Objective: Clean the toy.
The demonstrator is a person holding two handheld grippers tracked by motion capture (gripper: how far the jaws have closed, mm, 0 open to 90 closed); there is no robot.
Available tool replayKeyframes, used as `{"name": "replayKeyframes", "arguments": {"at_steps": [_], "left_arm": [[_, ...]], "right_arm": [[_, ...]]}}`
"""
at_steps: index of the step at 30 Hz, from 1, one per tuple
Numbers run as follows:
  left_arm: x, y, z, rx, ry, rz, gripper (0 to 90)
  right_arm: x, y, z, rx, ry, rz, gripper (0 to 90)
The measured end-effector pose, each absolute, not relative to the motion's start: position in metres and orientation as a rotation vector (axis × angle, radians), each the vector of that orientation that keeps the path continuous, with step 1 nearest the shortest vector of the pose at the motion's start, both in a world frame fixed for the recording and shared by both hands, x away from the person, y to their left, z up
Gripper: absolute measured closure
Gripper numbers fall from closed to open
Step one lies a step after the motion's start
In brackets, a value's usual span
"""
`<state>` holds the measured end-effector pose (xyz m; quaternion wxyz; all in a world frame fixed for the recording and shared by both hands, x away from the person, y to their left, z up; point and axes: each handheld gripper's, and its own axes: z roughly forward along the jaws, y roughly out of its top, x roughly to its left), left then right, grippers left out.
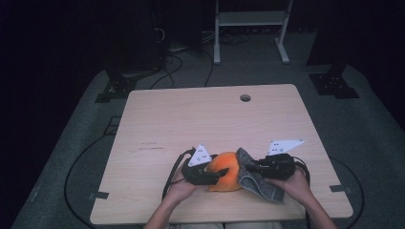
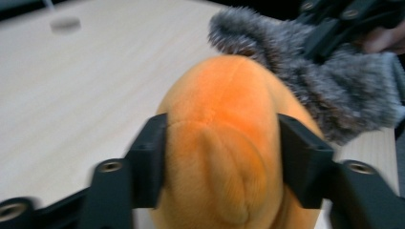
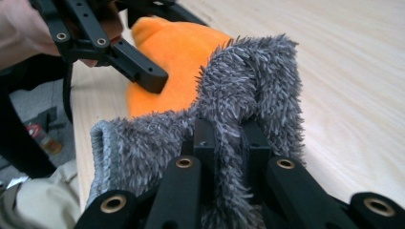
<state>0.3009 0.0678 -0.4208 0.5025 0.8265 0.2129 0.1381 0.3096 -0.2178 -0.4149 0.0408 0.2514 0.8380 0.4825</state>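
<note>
**Wiping a held plush: grip established, cloth at the surface**

The left gripper (image 2: 219,162) is closed on the orange plush toy (image 2: 224,143), one black jaw pressed into each flank so that the soft body bulges between them. The right gripper (image 3: 229,143) has its jaws drawn narrow on a fold of the grey shaggy cloth (image 3: 248,90), which stands up between them and drapes down to the side. In the high view the two tools meet near the front edge of the table (image 1: 191,114): the left gripper (image 1: 217,174) comes in from the toy's left, the right gripper (image 1: 248,167) from its right, and the cloth (image 1: 255,179) lies against the right side of the toy (image 1: 227,169), its lower end trailing onto the wood. A hand (image 1: 181,188) steadies the left tool.

The step in hand appears to be cleaning the toy, one tool holding and the other wiping. The next move probably calls for drawing the cloth across the plush surface while the left grip stays firm; since both things are soft, too hard a pull may tug the toy from its jaws, or the fold from the right pair.
</note>
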Motion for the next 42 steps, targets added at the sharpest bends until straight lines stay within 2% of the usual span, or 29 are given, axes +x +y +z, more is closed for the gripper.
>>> {"name": "replayKeyframes", "arguments": {"at_steps": [2, 4, 7, 8, 10, 11, 12, 14, 15, 17, 24, 32, 36, 39, 42], "left_arm": [[0.303, 0.067, -0.417, 1.985, 0.449, 0.377, 45.7], [0.305, 0.063, -0.414, 2.026, 0.279, 0.492, 45.7], [0.311, 0.065, -0.416, 2.047, 0.249, 0.465, 44.6], [0.313, 0.067, -0.417, 2.048, 0.278, 0.441, 42.1], [0.315, 0.068, -0.417, 2.041, 0.322, 0.402, 26.3], [0.316, 0.072, -0.417, 1.994, 0.419, 0.340, 20.6], [0.316, 0.074, -0.417, 1.960, 0.444, 0.310, 19.6], [0.315, 0.074, -0.418, 1.957, 0.451, 0.311, 21.7], [0.312, 0.076, -0.420, 1.995, 0.434, 0.376, 32.8], [0.310, 0.080, -0.422, 1.986, 0.443, 0.369, 37.0], [0.302, 0.097, -0.433, 1.942, 0.448, 0.347, 38.6], [0.297, 0.094, -0.433, 1.960, 0.418, 0.383, 39.8], [0.296, 0.095, -0.433, 1.962, 0.412, 0.377, 39.8], [0.294, 0.093, -0.432, 1.962, 0.397, 0.372, 39.3], [0.292, 0.089, -0.431, 1.978, 0.371, 0.377, 39.1]], "right_arm": [[0.310, -0.225, -0.407, 0.775, 2.481, 1.523, 80.2], [0.310, -0.228, -0.401, 0.780, 2.413, 1.574, 80.2], [0.317, -0.225, -0.403, 0.797, 2.395, 1.582, 80.2], [0.320, -0.222, -0.407, 0.810, 2.411, 1.574, 80.2], [0.322, -0.219, -0.411, 0.822, 2.425, 1.578, 80.2], [0.323, -0.212, -0.415, 0.827, 2.442, 1.591, 80.2], [0.321, -0.209, -0.414, 0.809, 2.447, 1.591, 80.2], [0.319, -0.205, -0.414, 0.788, 2.455, 1.593, 80.2], [0.315, -0.199, -0.413, 0.756, 2.450, 1.565, 80.2], [0.315, -0.201, -0.414, 0.764, 2.458, 1.555, 80.2], [0.322, -0.229, -0.441, 0.948, 2.504, 1.443, 80.0], [0.318, -0.216, -0.418, 0.807, 2.453, 1.668, 80.0], [0.320, -0.215, -0.423, 0.820, 2.476, 1.636, 80.0], [0.325, -0.232, -0.437, 0.945, 2.526, 1.549, 80.0], [0.319, -0.237, -0.431, 0.915, 2.499, 1.643, 80.0]]}}
